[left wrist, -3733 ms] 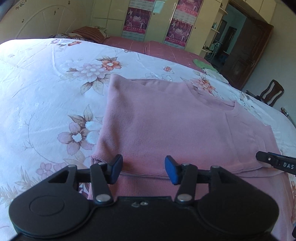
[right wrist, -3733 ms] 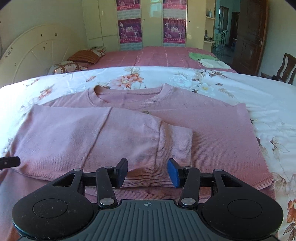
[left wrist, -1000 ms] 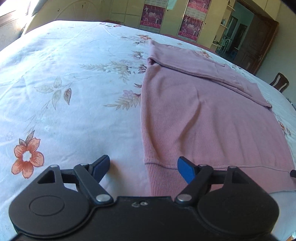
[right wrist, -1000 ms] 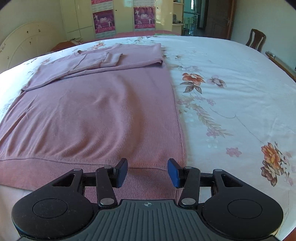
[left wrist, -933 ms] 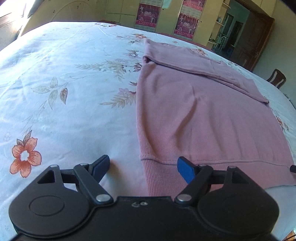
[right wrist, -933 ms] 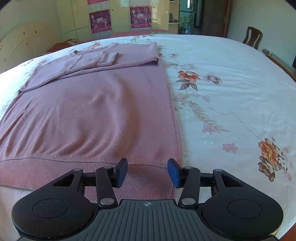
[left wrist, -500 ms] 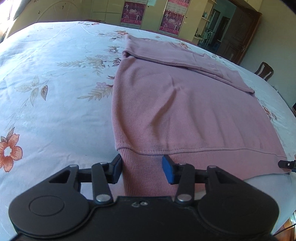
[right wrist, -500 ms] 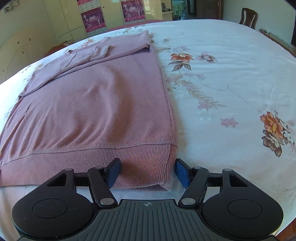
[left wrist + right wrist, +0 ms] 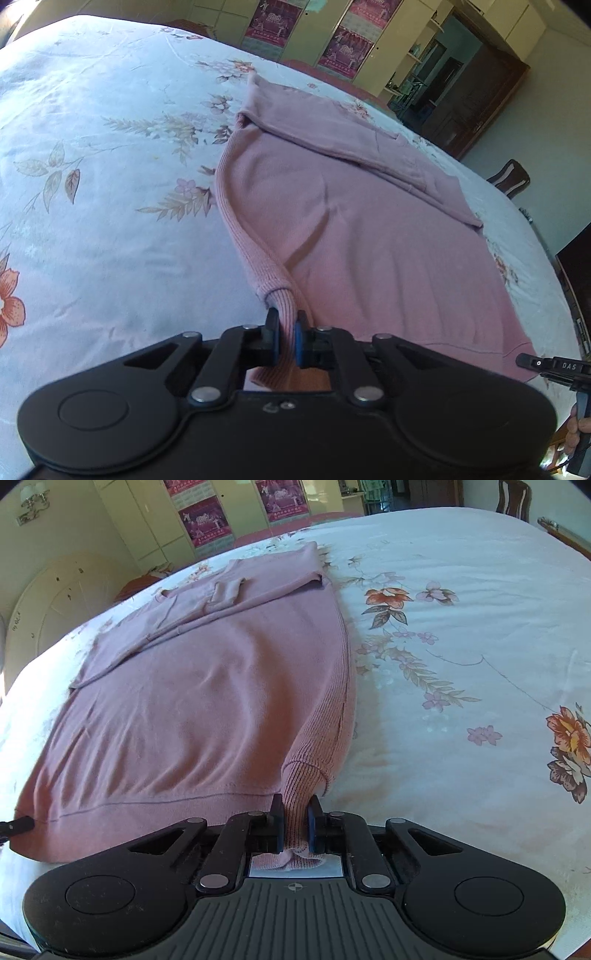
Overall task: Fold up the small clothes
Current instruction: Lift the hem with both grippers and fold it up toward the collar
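Left hand-held gripper [image 9: 285, 334]: a second ago its jaws stood wide over the hem corner of the pink sweater [image 9: 369, 236]; now they are clamped on the ribbed hem, and the corner has risen off the bed [image 9: 92, 184], drawing the side seam taut ahead of it. Right hand-held gripper [image 9: 296, 823]: same change, pads now pinching the opposite hem corner, ribbing bunched between them. Sweater body lies flat on the bed ahead of both grippers, sleeves already folded across the far end. Judgement: both bottom corners secured, so the hem is ready to be carried forward toward the collar for the crosswise fold.
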{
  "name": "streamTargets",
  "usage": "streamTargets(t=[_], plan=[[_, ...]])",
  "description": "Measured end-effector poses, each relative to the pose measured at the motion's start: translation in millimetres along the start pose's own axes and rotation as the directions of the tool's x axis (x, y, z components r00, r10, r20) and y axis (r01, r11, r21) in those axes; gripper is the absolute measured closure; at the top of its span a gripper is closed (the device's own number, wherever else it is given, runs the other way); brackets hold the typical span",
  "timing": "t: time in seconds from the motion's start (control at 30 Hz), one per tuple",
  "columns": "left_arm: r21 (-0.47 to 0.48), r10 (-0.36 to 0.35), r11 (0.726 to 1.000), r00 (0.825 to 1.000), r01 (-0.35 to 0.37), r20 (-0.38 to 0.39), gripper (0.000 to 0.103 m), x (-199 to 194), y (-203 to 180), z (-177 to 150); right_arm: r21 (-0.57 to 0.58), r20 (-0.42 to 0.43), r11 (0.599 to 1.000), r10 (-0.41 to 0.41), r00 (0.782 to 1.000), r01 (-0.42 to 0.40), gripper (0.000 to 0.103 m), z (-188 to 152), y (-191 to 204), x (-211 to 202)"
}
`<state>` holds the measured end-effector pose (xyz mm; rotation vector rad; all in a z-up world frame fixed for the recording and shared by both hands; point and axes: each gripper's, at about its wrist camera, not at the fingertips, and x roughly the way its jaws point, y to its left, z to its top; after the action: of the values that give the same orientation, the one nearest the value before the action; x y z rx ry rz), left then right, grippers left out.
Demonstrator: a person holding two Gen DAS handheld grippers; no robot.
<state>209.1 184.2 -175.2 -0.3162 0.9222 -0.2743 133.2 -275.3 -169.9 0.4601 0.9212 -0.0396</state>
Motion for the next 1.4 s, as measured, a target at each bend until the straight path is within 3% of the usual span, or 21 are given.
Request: streamTargets(t=[0.17,0.4,0.57,0.8,0.97,1.1,1.2,1.33,1.4], plan=[[-0.016,-0.053,0.998,0.996,0.054,0.065,0.096,-3.8,-10.8,34.2,0.078,0.062,0.991,0.106,0.992,-0.111,0.092,33.1,-4.7,-10.2],[-0.051,-0.088,0.994,0.981,0.099,0.172,0.096,18.4,-22.4,97.7,0.123,0.168,0.973,0.176,0.970,-0.197,0.092,102.3,-7.7,0.6],[-0.047,-0.072,0.995,0.965,0.086,0.253,0.096,50.1,-33.8,151.0,0.122,0.236,0.968,0.186,0.954,-0.219,0.092,164.3,-5.8,29.0],[-0.067,-0.044,0.995,0.947,0.069,0.319,0.097,110.1,-44.1,221.0,0.136,0.252,0.963,0.194,0.948,-0.233,0.092,249.3,-2.0,99.3],[-0.128,0.008,0.991,0.956,0.031,0.295,0.097,165.1,-39.3,259.0,0.198,0.212,0.955,0.179,0.961,-0.221,0.092,295.4,-11.4,162.0],[-0.174,0.060,0.985,0.966,-0.016,0.251,0.097,205.9,-26.1,278.6,0.233,0.173,0.952,0.160,0.972,-0.198,0.092,314.9,-20.3,203.5],[-0.158,0.098,0.985,0.976,-0.068,0.195,0.097,231.7,-22.3,289.8,0.243,0.154,0.954,0.141,0.978,-0.176,0.092,325.2,-25.1,223.7],[-0.143,0.138,0.983,0.982,-0.118,0.132,0.085,250.8,-17.4,294.2,0.246,0.112,0.959,0.117,0.987,-0.142,0.091,333.1,-30.7,237.8],[-0.121,0.155,0.983,0.977,-0.138,0.147,0.066,243.6,-16.6,293.8,0.222,0.150,0.966,0.099,0.984,-0.131,0.067,336.6,-31.1,228.0]])
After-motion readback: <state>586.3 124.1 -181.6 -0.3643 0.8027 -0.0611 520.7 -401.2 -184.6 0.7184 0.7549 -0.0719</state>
